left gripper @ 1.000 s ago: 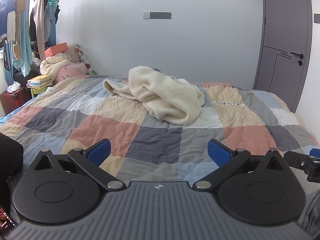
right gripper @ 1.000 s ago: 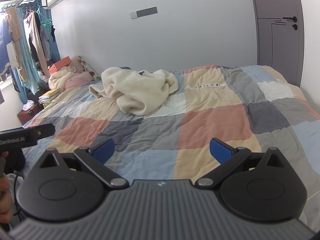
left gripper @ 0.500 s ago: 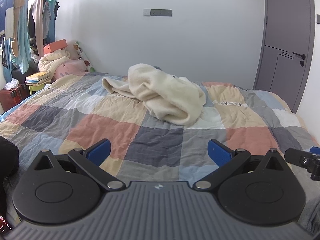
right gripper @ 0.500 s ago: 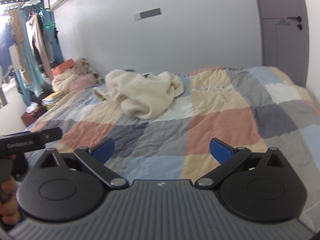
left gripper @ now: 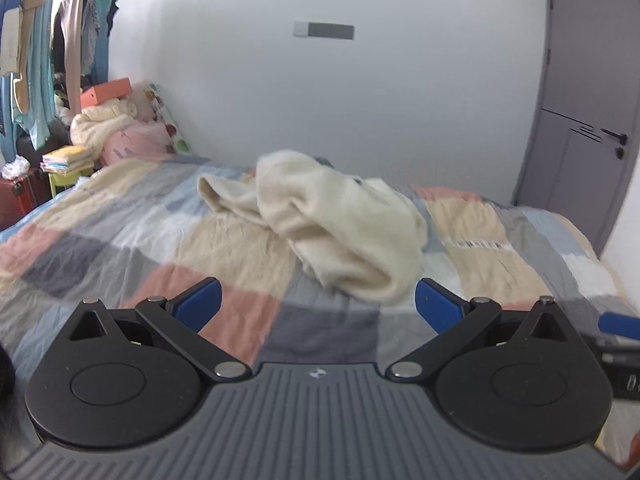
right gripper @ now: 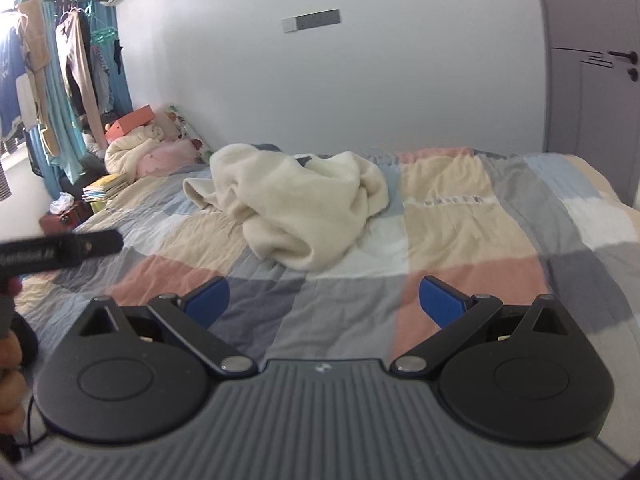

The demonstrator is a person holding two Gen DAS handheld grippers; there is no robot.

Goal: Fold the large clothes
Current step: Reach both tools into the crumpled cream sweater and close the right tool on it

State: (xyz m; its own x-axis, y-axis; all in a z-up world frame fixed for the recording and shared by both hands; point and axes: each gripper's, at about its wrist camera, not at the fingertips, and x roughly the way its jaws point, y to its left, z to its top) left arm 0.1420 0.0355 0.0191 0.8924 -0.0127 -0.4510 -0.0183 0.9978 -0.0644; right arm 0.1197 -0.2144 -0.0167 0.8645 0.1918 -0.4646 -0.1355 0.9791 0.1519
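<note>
The bed [left gripper: 132, 240] fills most of the room, covered by a patchwork quilt [right gripper: 460, 216] in grey, peach, cream and pale blue squares; its near edge is lost behind both gripper bodies. A plain white wall [left gripper: 360, 100] stands behind it, with a grey door [left gripper: 580, 128] at the right, cut off by the frame edge.

A cream fleece garment [left gripper: 340, 232] lies crumpled in a heap on the far middle of the quilt, one sleeve-like end trailing left. Its shape is bunched, so collar and hem cannot be told apart.

At the far left, hanging clothes [right gripper: 76, 72] crowd a rail, partly washed out by window light, above a pile of bedding [right gripper: 136, 148] and a stack of books [right gripper: 104, 186].

The left gripper [left gripper: 318, 304] is held above the near quilt, blue pads spread wide, holding nothing, short of the garment. The right gripper [right gripper: 324, 300] is likewise splayed wide and empty. In the right wrist view the left tool's black bar shows at the left edge, its lettering too blurred to read, with a hand [right gripper: 10, 372] only partly in frame.
</note>
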